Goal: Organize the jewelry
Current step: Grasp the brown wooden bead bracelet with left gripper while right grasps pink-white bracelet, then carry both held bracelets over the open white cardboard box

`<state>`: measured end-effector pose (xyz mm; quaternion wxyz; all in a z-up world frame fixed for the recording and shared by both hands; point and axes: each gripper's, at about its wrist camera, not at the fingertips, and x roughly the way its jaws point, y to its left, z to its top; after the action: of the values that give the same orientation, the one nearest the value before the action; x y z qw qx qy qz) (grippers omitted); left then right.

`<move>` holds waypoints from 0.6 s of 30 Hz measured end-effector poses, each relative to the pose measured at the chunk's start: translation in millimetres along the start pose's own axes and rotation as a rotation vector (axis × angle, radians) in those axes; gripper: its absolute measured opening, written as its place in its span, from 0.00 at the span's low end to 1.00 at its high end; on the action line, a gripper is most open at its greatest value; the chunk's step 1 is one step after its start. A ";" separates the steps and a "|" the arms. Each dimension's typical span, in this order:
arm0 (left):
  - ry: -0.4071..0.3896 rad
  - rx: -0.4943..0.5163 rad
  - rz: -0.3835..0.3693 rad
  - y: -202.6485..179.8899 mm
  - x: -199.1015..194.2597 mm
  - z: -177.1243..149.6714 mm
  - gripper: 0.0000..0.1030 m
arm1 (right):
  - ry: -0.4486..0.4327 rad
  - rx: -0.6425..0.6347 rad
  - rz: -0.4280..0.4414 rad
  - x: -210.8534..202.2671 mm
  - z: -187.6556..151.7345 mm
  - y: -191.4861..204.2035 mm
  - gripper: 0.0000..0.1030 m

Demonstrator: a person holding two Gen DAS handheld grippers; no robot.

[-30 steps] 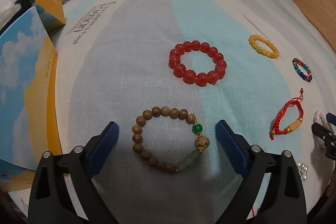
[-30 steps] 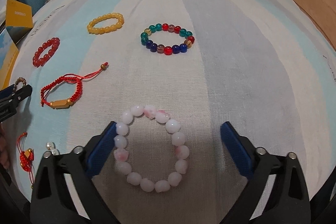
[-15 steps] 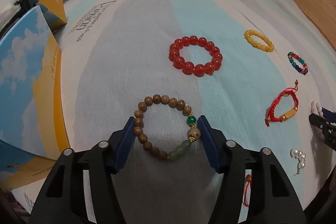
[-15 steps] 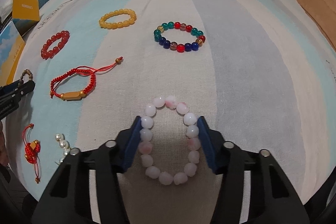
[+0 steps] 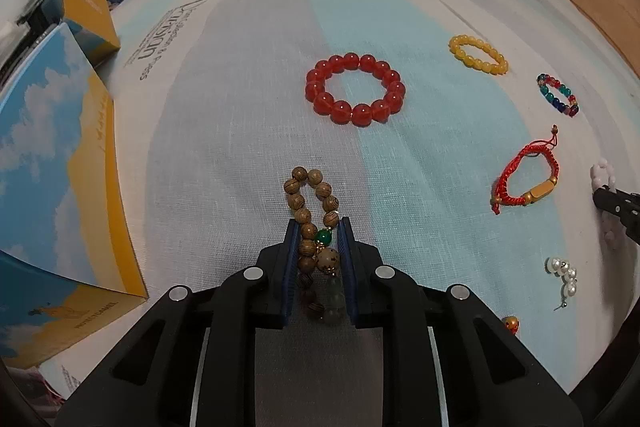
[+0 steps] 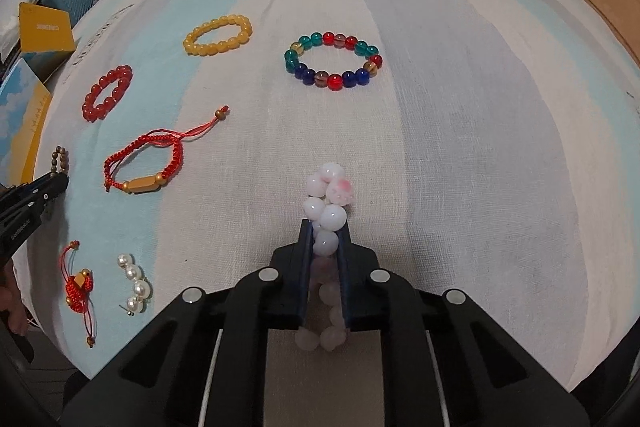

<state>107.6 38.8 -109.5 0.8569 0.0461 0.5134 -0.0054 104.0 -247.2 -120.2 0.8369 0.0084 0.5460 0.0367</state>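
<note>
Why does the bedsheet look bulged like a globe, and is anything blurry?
Left wrist view: fisheye bends the striped sheet, corners dark; the wooden bracelet stays sharp. Right wrist view: same bulge, soft even light, faint shadows; the pink bracelet's nearest beads blur between the gripper's pads.

Two wrist fisheyes, close, angled steeply down, sharing the red cord bracelet (image 5: 527, 173) between them

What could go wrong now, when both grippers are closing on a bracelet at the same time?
1. The left gripper is closing on the wooden bracelet, squashed into a narrow loop; the round beads may slip out.
2. The right gripper is closing on the white bracelet, bunched unevenly; its elastic might be strained.
3. Lifting could drag the striped cloth and disturb other jewelry.
</note>
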 end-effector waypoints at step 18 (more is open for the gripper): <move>-0.022 -0.029 -0.009 9.7 -31.9 3.0 0.18 | -0.072 0.001 -0.017 -32.9 -0.9 10.4 0.11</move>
<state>95.6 46.9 -79.3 0.8630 0.0314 0.5042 -0.0022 89.4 -239.2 -90.0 0.8562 0.0056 0.5158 0.0291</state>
